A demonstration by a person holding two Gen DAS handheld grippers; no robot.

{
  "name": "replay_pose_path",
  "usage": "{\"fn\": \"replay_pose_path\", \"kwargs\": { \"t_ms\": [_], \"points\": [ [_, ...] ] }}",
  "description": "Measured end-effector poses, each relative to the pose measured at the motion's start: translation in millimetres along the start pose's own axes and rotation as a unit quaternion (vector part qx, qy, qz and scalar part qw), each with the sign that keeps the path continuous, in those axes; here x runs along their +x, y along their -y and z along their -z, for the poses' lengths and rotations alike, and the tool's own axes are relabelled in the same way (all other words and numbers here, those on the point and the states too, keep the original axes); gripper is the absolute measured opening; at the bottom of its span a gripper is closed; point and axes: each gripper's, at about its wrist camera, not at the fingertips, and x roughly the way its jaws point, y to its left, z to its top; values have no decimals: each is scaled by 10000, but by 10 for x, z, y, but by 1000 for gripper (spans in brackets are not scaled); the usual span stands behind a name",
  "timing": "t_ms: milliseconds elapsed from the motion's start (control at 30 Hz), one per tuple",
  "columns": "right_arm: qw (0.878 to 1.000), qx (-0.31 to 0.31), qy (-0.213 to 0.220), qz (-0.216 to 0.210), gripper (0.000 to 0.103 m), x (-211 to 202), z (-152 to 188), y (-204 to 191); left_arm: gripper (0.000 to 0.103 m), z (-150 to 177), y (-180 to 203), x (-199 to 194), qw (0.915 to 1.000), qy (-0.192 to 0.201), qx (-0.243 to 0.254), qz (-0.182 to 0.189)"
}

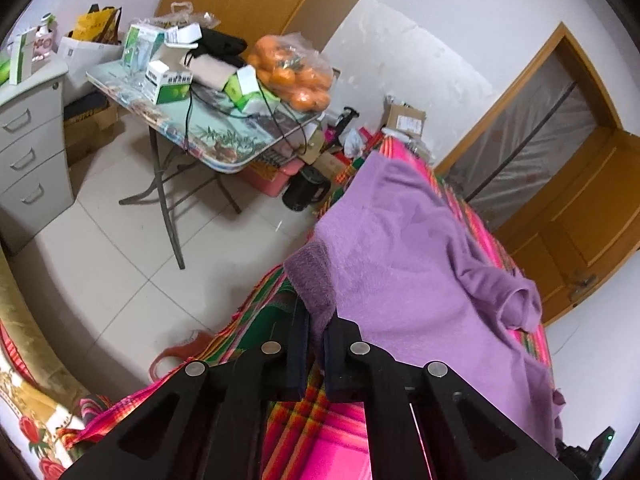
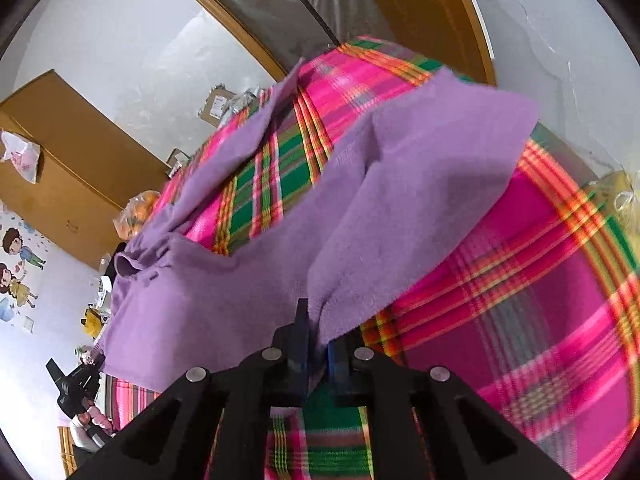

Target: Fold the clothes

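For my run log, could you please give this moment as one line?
step: fold start | left hand-held gripper: shut on purple sweater cuff | right hand-held gripper: shut on sweater edge | surface: plaid blanket

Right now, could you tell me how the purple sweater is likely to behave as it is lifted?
The purple sweater will likely flop: it already drapes and creases from the right tool. Its fuzzy knit probably grips rather than slips. It looks light, sagging softly from the left tool.

Folding table (image 1: 224, 148) with boxes and bagged oranges (image 1: 296, 76), grey drawer cabinet (image 1: 32, 148) beside, wooden door (image 1: 576, 216).
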Motion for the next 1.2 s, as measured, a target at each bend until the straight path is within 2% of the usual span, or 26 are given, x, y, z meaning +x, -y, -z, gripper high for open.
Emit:
{"fn": "replay_pose_path", "kwargs": {
  "t_ms": [267,500,667,767,833,900,1000,1067,1133,1200],
  "points": [
    [9998,-89,-28,-203,6,-350,43,-95,5,35,-181,-333,9998,91,-132,-100],
    [9983,135,-558,104,5,-293,316,121,5,217,-354,-359,9994,-128,-175,-287],
    [9975,266,-574,303,4,-288,439,276,5,301,-421,-281,9988,-234,-199,-382],
    [9977,334,-549,210,4,-279,436,337,7,353,-385,-246,9984,-293,25,-474],
    [9980,242,-389,437,11,-342,382,332,10,357,-378,-279,9979,-325,85,-557],
    [9971,121,-128,741,12,-432,316,317,14,358,-388,-350,9974,-294,117,-644],
    [9915,-174,483,1192,15,-602,195,218,16,367,-366,-528,9953,6,132,-956],
    [9892,-484,719,1186,15,-611,149,59,13,372,-349,-649,9927,219,140,-1174],
    [9889,-872,729,960,15,-495,135,-182,13,363,-247,-740,9910,474,145,-1245],
    [9889,-1244,572,580,15,-281,172,-473,13,422,-8,-656,9932,371,426,-1016]
  ]
}}
